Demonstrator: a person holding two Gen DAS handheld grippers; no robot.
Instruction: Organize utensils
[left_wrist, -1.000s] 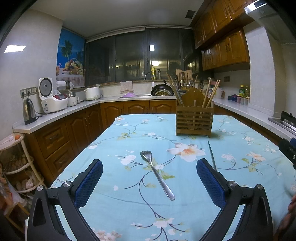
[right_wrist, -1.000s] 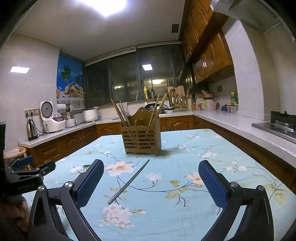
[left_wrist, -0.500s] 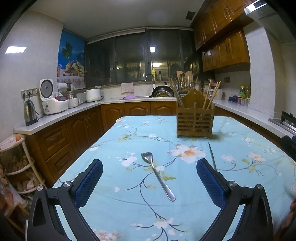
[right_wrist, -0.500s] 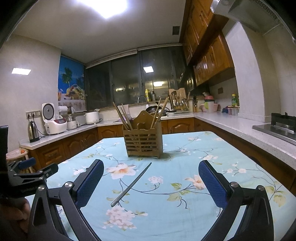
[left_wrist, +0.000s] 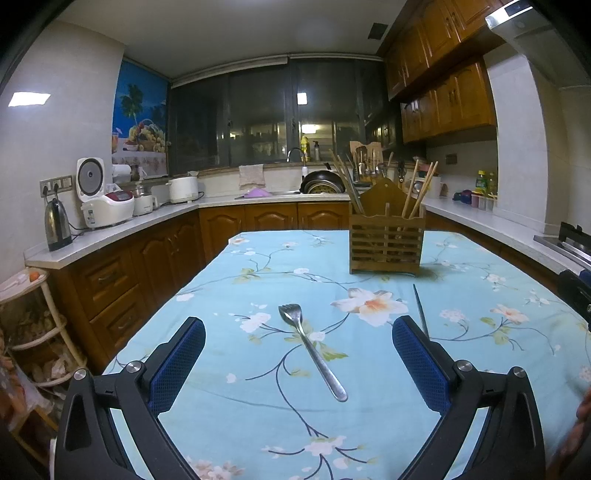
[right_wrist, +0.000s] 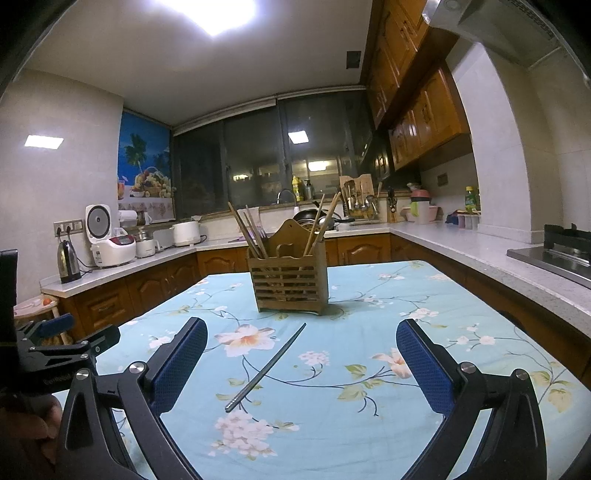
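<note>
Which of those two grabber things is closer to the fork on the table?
The left. The fork lies directly between and ahead of the left gripper; the right gripper instead frames the metal chopstick, off to the fork's right.

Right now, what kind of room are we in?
Most likely a home kitchen: a rice cooker and kettle sit on the counter, a sink faucet stands under the window, and wooden cabinets line the wall.

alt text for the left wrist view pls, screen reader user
The open left gripper hovers over a metal fork lying on a floral blue tablecloth, holding nothing. Beyond stands a wooden utensil holder with chopsticks upright in it; a single metal chopstick lies to the fork's right.
</note>
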